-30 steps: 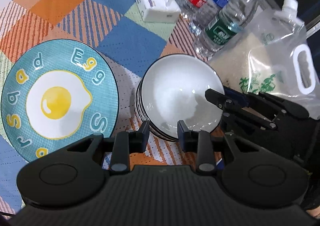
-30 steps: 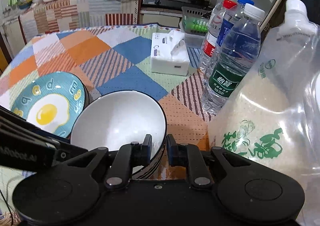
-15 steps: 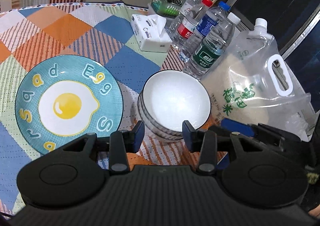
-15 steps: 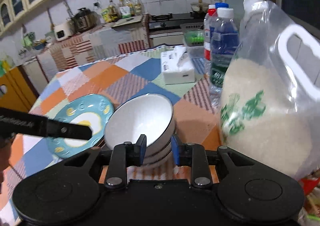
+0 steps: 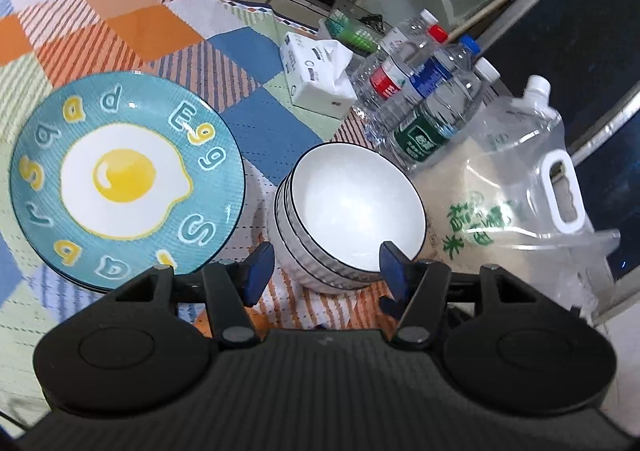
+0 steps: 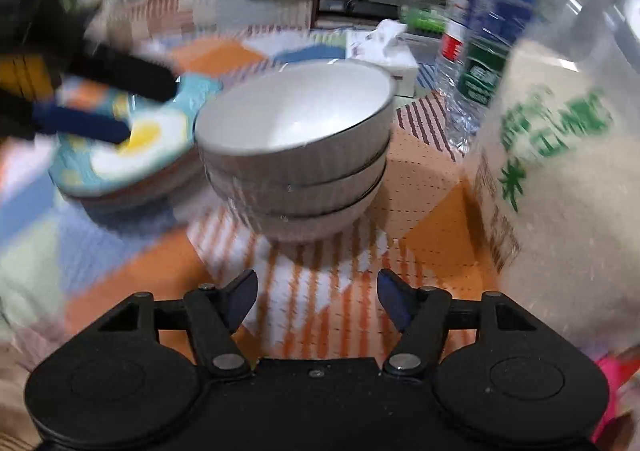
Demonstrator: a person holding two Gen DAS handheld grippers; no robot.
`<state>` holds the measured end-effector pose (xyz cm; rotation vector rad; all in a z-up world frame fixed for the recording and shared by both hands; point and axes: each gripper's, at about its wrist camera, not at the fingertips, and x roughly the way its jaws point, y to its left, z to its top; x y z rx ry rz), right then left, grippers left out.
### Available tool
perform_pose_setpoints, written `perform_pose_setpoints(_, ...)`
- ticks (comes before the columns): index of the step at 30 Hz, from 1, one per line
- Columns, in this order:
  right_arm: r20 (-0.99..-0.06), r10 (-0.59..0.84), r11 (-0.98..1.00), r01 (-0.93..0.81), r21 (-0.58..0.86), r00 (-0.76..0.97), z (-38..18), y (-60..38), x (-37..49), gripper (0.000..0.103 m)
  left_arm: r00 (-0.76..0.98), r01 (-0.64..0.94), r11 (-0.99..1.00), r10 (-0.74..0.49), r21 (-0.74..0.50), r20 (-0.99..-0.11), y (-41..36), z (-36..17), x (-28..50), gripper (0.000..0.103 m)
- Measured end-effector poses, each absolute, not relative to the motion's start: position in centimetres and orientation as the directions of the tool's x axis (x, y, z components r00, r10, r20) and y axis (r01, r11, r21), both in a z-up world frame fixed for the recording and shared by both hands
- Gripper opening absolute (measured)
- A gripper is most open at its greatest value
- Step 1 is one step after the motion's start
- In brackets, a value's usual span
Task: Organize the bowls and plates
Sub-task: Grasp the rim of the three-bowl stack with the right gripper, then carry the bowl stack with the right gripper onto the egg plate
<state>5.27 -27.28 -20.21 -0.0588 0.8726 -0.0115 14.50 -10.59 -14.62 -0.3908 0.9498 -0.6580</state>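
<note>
Patchwork cloth [image 5: 132, 23] in orange, blue and pale green squares is covering the round table. Nearest in the left wrist view, the left gripper [image 5: 326, 265] is hovering with its jaws apart; they have just been opening, and nothing is sitting between them, though the near wall of the bowl stack [image 5: 348, 211] is showing just past the tips. Three white ribbed bowls with dark rims are nesting upright there, standing on the cloth. Just left of them the egg plates [image 5: 124, 175], a low pile of teal plates with a fried-egg print on top, are lying flat. To the right a clear rice bag [image 5: 508, 191] with a white handle is leaning close beside the bowls. Farther off, water bottles [image 5: 432, 107] are standing in a cluster, with a white tissue box [image 5: 316, 79] to their left.

In the blurred right wrist view, the right gripper [image 6: 318, 297] is hanging over bare cloth on the near side of the stack, its jaws standing wide and having just been opening, gripping nothing.
</note>
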Motion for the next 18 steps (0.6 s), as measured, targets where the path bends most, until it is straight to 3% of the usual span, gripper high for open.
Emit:
perform_pose_setpoints(5,-0.761,0.039,0.999,-0.034,0.022,0.647,-21.3,-28.0,6.3,0.08,0.37,0.287,0.739,-0.672,-0.609,-0.641,-12.1,-17.0,15.8,0.057)
perform_pose_setpoints(7,-0.755,0.044,0.998,-0.001,0.057,0.654,-21.7,-28.7,6.8,0.096,0.348,0.266,0.728,-0.684,-0.632,-0.641,-12.7,-17.8,16.4,0.057)
perform_pose_setpoints(13,-0.732,0.019,0.998,0.026,0.05,0.682,-23.1,-28.9,8.3,0.103,0.333,0.228,0.744,-0.666,-0.628,-0.667,-14.3,-19.3,17.4,0.058)
perform_pose_setpoints(18,-0.702,0.063,0.998,-0.043,0.046,0.709,-23.4,-28.7,9.3,0.101,0.327,0.211,0.744,-0.665,-0.634,-0.672,-14.5,-20.0,18.0,0.058)
